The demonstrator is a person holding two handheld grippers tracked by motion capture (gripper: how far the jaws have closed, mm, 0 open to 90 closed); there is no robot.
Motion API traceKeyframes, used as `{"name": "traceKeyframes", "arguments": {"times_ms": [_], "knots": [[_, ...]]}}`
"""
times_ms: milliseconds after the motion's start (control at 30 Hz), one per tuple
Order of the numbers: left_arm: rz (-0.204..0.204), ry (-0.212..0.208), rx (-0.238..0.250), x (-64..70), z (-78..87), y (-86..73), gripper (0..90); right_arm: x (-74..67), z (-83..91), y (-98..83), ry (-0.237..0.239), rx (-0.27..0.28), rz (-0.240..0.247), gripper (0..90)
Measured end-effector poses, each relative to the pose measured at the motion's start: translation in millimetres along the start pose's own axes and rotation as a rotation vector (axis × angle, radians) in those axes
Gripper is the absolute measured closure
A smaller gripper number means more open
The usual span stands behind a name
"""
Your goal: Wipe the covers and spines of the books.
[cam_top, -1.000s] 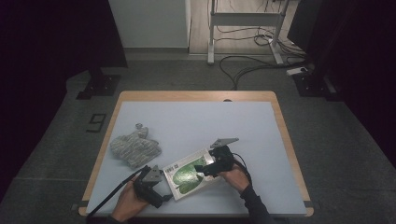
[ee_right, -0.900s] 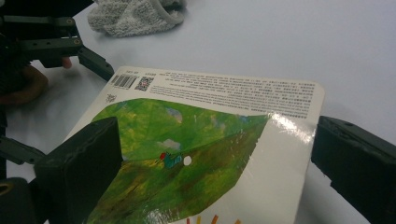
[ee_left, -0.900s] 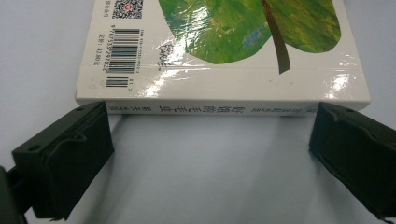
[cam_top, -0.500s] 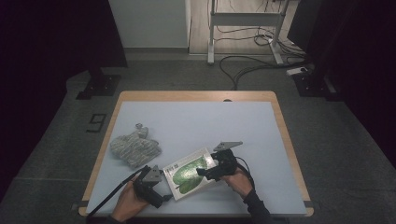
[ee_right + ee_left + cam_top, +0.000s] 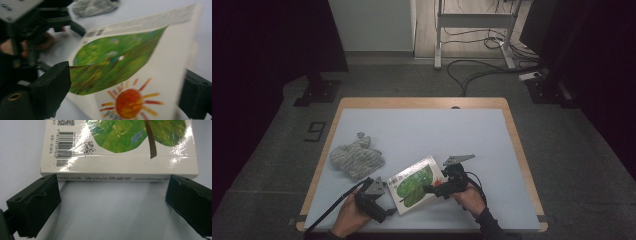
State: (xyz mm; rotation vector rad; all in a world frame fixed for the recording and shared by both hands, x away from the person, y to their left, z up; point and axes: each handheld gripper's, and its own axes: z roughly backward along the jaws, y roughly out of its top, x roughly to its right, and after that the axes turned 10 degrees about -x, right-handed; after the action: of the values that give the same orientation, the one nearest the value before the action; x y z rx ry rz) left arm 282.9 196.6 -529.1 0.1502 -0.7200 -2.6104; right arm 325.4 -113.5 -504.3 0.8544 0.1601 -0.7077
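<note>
A picture book (image 5: 416, 184) with a green leaf on its white cover lies in the lower middle of the high view, on the pale blue table (image 5: 422, 130), angled with one corner toward the frame's bottom. The left gripper view adds what the high view cannot resolve: the book's (image 5: 117, 147) spine faces the camera with printed characters along it, a barcode sits at the upper left, and the left gripper (image 5: 112, 195) has its jaws wide apart, one at each end of the spine, pressing on nothing. The right gripper view, blurred, shows an orange sun under the leaf on the book (image 5: 130, 75), and the right gripper (image 5: 122, 92) with its jaws set apart on either side of the cover; they have just been closing, with the book between them, yet no pad visibly presses. In the high view the left gripper (image 5: 379, 195) sits at the book's lower left, the right gripper (image 5: 432, 189) over its right edge. A grey knitted item (image 5: 356, 160) lies to the upper left, well apart.
</note>
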Motion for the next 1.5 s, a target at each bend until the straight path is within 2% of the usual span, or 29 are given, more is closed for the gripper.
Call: {"name": "traceKeyframes", "arguments": {"times_ms": [67, 200, 300, 500, 700, 767, 1000, 1100, 1167, 1400, 1500], "knots": [[0.0, 0.0, 0.0, 0.0, 0.0, 0.0, 0.0, -5.3, -1.0, 1.4, -0.048, -0.014, 0.036, 9.3], [-0.001, 0.0, 0.0, 0.0, 0.0, 0.0, 0.0, -2.8, 1.8, 4.0, -0.06, -0.035, 0.059, 12.5], [-0.001, 0.0, 0.0, 0.1, 0.0, 0.0, 0.0, 1.1, 3.4, 6.0, -0.079, -0.069, 0.095, 13.5], [-0.003, 0.003, -0.001, 0.3, 0.2, -0.1, 0.0, 9.0, 7.5, 13.8, -0.062, -0.11, 0.146, 17.9], [-0.002, 0.002, 0.0, 0.3, 0.2, -0.2, 0.0, 8.8, 13.1, 22.2, -0.068, -0.173, 0.195, 32.9], [-0.001, 0.0, 0.0, 0.1, 0.3, -0.3, 0.0, 7.3, 13.9, 23.9, -0.073, -0.189, 0.204, 35.0], [0.011, -0.004, 0.001, -0.3, 1.0, -0.4, 0.0, 7.2, 17.3, 22.3, -0.077, -0.204, 0.216, 42.6], [0.043, -0.029, -0.003, -2.6, 4.0, -0.3, 0.0, 8.2, 18.4, 19.3, -0.077, -0.201, 0.226, 45.3], [0.056, -0.03, -0.008, -3.8, 5.4, -0.5, 0.0, 8.5, 19.2, 17.1, -0.077, -0.197, 0.23, 47.1], [0.08, -0.059, 0.007, -6.4, 8.1, 0.2, 0.0, 8.4, 22.4, 9.6, -0.084, -0.186, 0.248, 52.9], [0.084, -0.059, 0.012, -7.4, 10.3, 0.6, 0.0, 7.2, 24.8, 7.2, -0.085, -0.177, 0.26, 54.7]]}}
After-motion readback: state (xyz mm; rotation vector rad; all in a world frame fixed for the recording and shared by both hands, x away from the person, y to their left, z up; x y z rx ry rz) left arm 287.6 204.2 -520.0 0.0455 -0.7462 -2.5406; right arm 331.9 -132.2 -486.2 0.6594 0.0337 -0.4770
